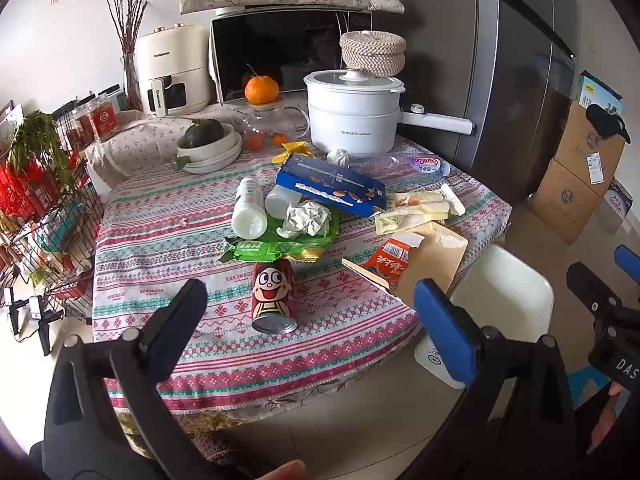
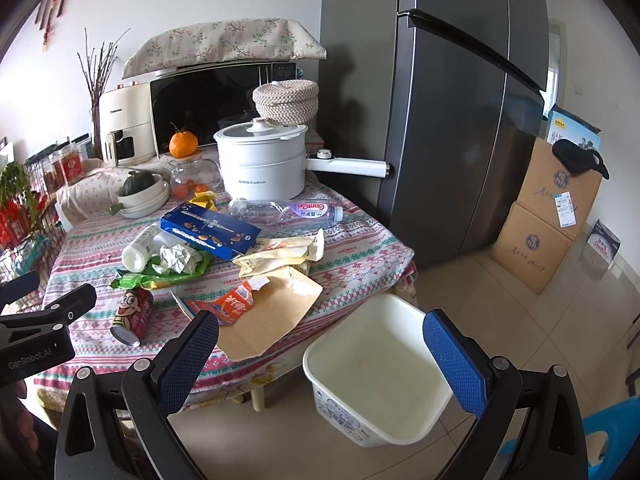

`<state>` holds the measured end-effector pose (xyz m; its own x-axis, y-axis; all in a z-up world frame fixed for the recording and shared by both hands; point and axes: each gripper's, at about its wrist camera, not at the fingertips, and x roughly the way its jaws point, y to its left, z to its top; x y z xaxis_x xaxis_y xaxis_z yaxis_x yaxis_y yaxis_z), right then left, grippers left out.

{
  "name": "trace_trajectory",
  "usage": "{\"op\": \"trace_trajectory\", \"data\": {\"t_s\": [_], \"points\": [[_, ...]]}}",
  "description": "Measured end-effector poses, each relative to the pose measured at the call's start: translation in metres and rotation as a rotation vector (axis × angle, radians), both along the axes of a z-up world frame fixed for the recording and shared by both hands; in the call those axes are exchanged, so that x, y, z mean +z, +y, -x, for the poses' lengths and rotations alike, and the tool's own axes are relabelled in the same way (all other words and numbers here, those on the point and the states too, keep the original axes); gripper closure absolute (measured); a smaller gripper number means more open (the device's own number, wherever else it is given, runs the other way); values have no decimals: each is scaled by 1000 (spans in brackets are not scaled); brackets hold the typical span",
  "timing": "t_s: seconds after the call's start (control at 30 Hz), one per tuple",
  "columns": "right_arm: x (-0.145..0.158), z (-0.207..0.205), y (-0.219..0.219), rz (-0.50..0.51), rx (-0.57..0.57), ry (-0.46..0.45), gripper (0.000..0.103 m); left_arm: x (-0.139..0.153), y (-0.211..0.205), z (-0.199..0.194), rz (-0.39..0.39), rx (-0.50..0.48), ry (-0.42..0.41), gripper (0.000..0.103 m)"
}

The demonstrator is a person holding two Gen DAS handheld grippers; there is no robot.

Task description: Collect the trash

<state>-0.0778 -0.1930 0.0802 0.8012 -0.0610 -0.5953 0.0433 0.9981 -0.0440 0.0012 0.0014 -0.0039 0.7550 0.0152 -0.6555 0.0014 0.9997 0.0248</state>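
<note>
Trash lies on a patterned tablecloth [image 1: 160, 248]: a red cartoon can [image 1: 273, 298] on its side, a green wrapper [image 1: 280, 240], crumpled paper [image 1: 306, 218], a white bottle [image 1: 249, 210], a blue box [image 1: 332, 184], a clear plastic bottle [image 1: 400, 164], yellow wrappers [image 1: 416, 210], an orange carton [image 1: 390, 262] and a brown envelope [image 1: 436, 258]. An empty white bin [image 2: 376, 372] stands on the floor by the table's right edge. My left gripper [image 1: 312, 328] is open, just short of the can. My right gripper [image 2: 320, 356] is open above the bin and the table edge.
A white electric pot [image 1: 352, 116], a microwave [image 1: 280, 56], an air fryer [image 1: 172, 76], bowls with a squash [image 1: 208, 144] and a glass teapot with an orange [image 1: 262, 90] stand at the back. A fridge [image 2: 448, 112] and cardboard boxes [image 2: 548, 220] stand right. A wire rack [image 1: 44, 216] stands left.
</note>
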Motion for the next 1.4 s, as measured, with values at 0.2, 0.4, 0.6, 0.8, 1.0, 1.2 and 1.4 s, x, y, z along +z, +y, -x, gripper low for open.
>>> {"op": "trace_trajectory", "data": {"t_s": [0.2, 0.4, 0.6, 0.8, 1.0, 1.2, 1.4], "points": [[0, 0, 0, 0, 1, 0, 0, 1, 2, 1, 1, 0, -4, 0], [0, 0, 0, -1, 1, 1, 0, 2, 2, 0, 0, -1, -6, 0], [0, 0, 0, -1, 1, 1, 0, 2, 2, -1, 0, -3, -5, 0], [-1, 0, 1, -8, 2, 5, 0, 2, 1, -4, 2, -17, -9, 0], [2, -9, 2, -52, 32, 33, 0, -1, 2, -15, -5, -64, 20, 0], [13, -40, 2, -122, 114, 128, 0, -4, 17, -49, 17, -132, 144, 0], [7, -89, 11, -126, 191, 272, 0, -30, 41, -103, 74, -136, 350, 0]]}}
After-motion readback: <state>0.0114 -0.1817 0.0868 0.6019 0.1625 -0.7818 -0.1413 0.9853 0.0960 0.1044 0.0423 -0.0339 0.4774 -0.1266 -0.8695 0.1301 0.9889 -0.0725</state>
